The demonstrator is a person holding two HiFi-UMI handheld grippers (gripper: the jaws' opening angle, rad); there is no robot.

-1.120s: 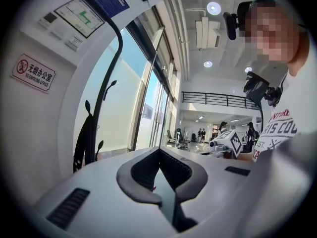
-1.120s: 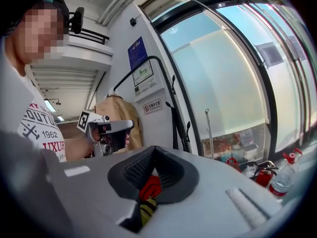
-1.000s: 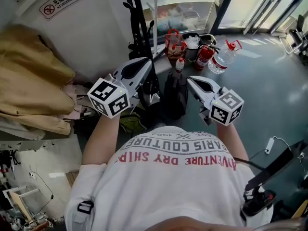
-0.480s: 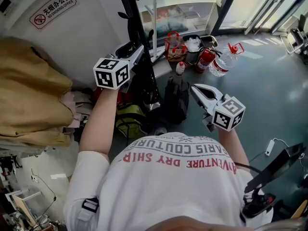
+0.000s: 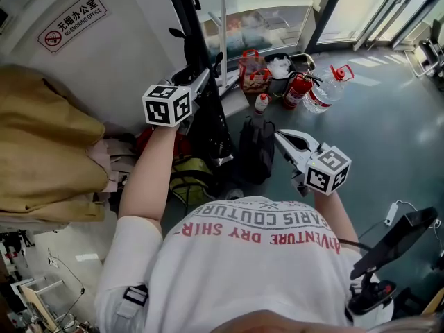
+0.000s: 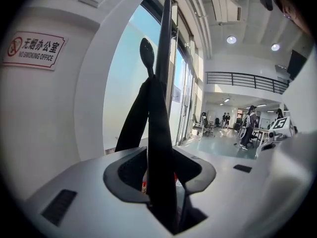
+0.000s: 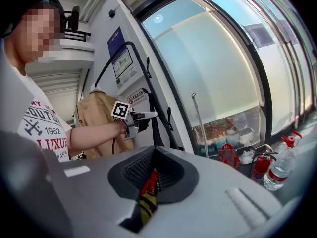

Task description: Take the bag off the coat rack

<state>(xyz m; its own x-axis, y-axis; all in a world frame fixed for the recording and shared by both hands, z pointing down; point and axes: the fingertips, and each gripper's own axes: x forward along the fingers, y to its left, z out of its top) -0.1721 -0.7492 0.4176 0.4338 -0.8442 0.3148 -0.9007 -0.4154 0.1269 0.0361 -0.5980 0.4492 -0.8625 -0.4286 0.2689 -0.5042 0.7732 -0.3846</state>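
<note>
**Up at the peg — a strap framed by slack jaws**

The left gripper (image 5: 201,78) is held high against the coat rack (image 5: 198,40), level with one of its pegs (image 6: 147,53). A black strap (image 6: 151,128) is looped over that peg and runs down between the left jaws. These are spread wide and released. A gap is left on either side of the strap, so nothing is clamped.

The bag (image 5: 255,148) — black and slouched — is found low down, just right of the rack's pole and near its foot, well below the raised gripper. Whether it hangs free or rests on the floor (image 5: 388,137) cannot be told.

The right gripper (image 5: 283,137) is carried lower, to the right of the rack and close above the bag. Its jaws are parted only narrowly and nothing is held between them. Red and yellow-green things near the rack's foot are glimpsed through the slit.

Beyond the rack, along the glass wall, a red fire extinguisher (image 5: 297,89) and a clear water bottle (image 5: 326,92) with a red cap are set side by side. A red-handled basket (image 5: 253,68) is placed just to their left.

Left of the rack, a tan coat (image 5: 41,144) is draped in a heap. A no-smoking sign (image 5: 71,21) is fixed to the white wall above it.
</note>
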